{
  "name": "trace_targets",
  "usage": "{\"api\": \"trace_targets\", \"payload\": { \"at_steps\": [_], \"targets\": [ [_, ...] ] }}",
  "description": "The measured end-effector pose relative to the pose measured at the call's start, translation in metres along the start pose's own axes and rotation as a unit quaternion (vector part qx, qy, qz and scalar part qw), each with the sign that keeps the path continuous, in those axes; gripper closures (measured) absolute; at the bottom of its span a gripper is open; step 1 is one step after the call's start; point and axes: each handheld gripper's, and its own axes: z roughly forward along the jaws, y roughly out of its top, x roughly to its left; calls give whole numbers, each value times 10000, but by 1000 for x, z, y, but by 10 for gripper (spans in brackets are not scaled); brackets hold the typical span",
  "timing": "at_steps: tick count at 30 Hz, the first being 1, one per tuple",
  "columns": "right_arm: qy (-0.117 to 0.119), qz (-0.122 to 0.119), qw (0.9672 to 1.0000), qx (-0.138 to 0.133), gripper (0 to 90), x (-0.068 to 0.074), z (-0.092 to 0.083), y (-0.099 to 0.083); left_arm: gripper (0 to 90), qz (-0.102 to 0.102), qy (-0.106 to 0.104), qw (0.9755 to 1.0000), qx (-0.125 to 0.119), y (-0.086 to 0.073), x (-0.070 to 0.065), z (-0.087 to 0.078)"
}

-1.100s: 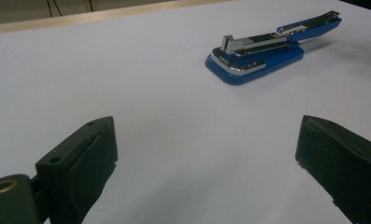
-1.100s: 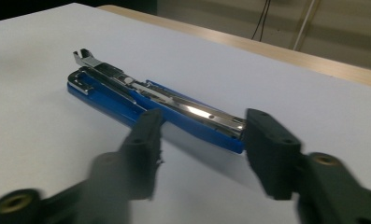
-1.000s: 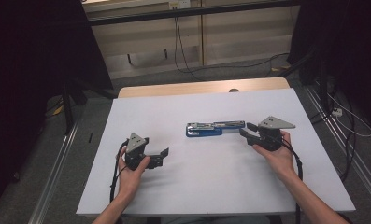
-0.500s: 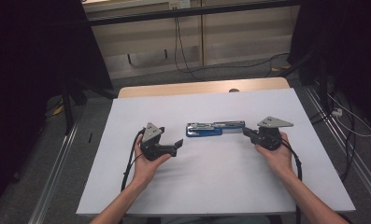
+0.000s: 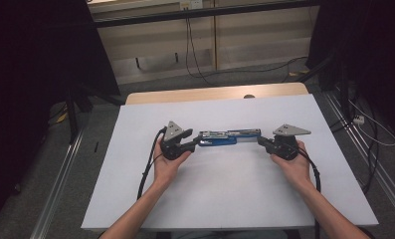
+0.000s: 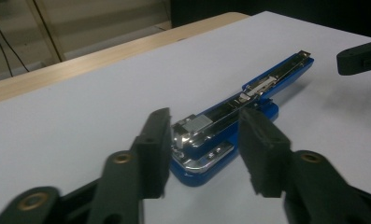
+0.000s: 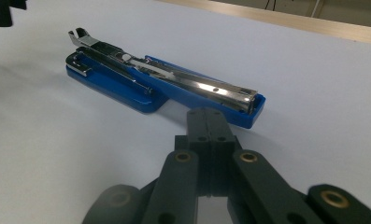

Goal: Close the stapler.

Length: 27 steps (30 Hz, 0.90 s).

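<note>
Blue stapler (image 5: 224, 138) lying opened flat mid-sheet on the white table (image 5: 225, 199). Left gripper (image 6: 204, 154) swung in from well left, jaws now wide astride its hinge end. Right gripper (image 7: 206, 140) pinched empty, tips shifted slightly, now just beside the far end. Probably about to grasp.

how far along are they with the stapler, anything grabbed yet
Done: both grippers sit at the ends of the blue stapler, which lies flat on the white table. In hand: nothing yet. The left gripper is open with its jaws around one end; the right gripper is shut, its tip at the other end. Left: closing and lifting.
</note>
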Motion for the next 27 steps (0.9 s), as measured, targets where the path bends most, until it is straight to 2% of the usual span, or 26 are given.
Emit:
{"api": "trace_targets", "payload": {
  "at_steps": [2, 7, 12, 14, 17, 27],
  "targets": [
    [2, 2, 10000, 13, 900, 0, 0, 0, 641, 50, -4, 10000, -5, 3, -1, 4],
    [-23, -1, 10000, 49, 900, -2, 1, -1, 716, 23, -15, 10000, 38, 7, 1, 11],
    [-62, -10, 9999, 107, 900, -5, 4, -2, 813, 43, -98, 9997, 201, 2, 2, 17],
    [-59, -45, 9999, 143, 900, -5, 6, -2, 845, 163, -14, 9994, 295, 1, 1, 19],
    [-48, -102, 9997, 224, 900, -3, 8, -2, 900, 109, -34, 9991, 408, -3, 4, 24],
    [-29, -120, 9992, 392, 900, -2, 14, -4, 900, 72, -57, 9976, 680, -9, 8, 32]
  ]
}}
